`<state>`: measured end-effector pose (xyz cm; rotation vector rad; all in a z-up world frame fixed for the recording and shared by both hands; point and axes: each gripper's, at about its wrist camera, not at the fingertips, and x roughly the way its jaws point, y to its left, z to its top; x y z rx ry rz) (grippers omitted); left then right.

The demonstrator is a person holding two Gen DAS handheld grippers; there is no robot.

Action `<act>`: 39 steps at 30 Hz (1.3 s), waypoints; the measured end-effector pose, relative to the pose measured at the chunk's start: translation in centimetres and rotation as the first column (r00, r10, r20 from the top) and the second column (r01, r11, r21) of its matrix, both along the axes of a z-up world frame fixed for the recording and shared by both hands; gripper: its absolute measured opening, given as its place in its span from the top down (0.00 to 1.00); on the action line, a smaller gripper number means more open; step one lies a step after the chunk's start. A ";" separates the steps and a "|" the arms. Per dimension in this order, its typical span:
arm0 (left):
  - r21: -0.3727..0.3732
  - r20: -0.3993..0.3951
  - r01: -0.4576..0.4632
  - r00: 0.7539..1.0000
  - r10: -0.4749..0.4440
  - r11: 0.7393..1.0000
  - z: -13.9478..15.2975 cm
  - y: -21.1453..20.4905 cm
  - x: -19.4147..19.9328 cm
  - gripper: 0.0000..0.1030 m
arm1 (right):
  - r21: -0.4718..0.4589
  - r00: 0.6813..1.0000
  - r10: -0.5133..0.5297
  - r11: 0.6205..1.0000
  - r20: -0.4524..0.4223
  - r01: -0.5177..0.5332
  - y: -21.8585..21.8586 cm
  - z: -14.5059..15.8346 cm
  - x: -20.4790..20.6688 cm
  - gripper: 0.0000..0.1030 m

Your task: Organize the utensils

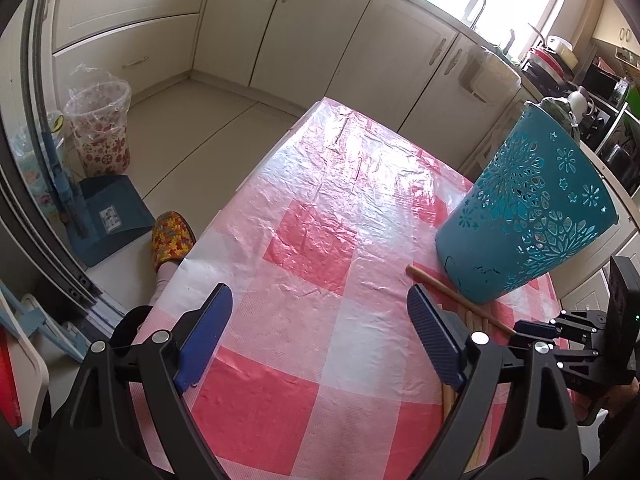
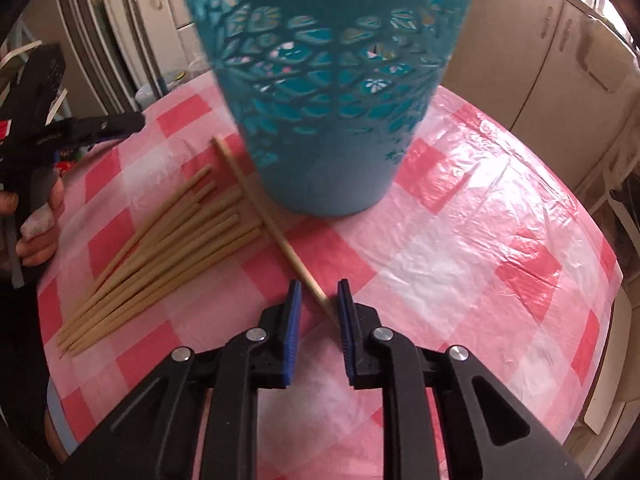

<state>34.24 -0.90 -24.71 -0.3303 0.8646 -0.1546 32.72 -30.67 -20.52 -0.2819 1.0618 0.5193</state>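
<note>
A: Entry, right wrist view. Your right gripper [image 2: 319, 294] sits at lower centre, jaws narrowed to a small gap around the near tip of one chopstick [image 2: 267, 220]. The stick touches the right pad; the left pad stands just clear, so I log it as not yet clamped.

B: Where does that stick run?

A: From the jaws up and left to the foot of the teal holder [image 2: 332, 92], which stands upright at top centre on the checked cloth [image 2: 460, 240]. The stick passes just beside the holder's base; contact there I cannot tell.

B: The rest of the utensils?

A: A bundle [image 2: 160, 256] of chopsticks lies at centre left, fanned, thin ends toward lower left, thick ends just beside the single stick.

B: And your left side?

A: Left wrist view: your left gripper [image 1: 320, 300] hangs over bare cloth at lower centre, jaws spread wide, nothing between them. The holder appears at right of that frame, the chopsticks partly hidden behind the right finger. In the right wrist view your hand [image 2: 38, 216] grips that tool at the left edge.
</note>
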 end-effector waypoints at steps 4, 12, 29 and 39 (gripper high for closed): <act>0.006 -0.001 -0.001 1.000 0.001 1.000 0.0 -0.1 0.0 0.17 | -0.027 0.999 0.032 0.999 0.003 -0.032 0.8 0.2 -0.9 0.83; 0.009 -0.002 -0.002 1.000 0.002 1.000 0.1 -0.2 0.0 0.16 | -0.061 0.998 0.050 0.997 0.045 -0.047 4.7 2.5 -5.3 0.94; 0.012 -0.001 -0.011 1.000 0.011 1.000 0.1 0.1 -0.1 0.14 | -0.044 0.956 0.087 0.996 0.279 -0.078 4.4 18.2 -10.4 0.95; -0.010 0.002 -0.011 1.000 0.011 1.000 0.0 0.4 -0.2 0.13 | -0.256 0.970 0.104 0.966 0.221 -0.045 3.6 21.4 -5.9 0.95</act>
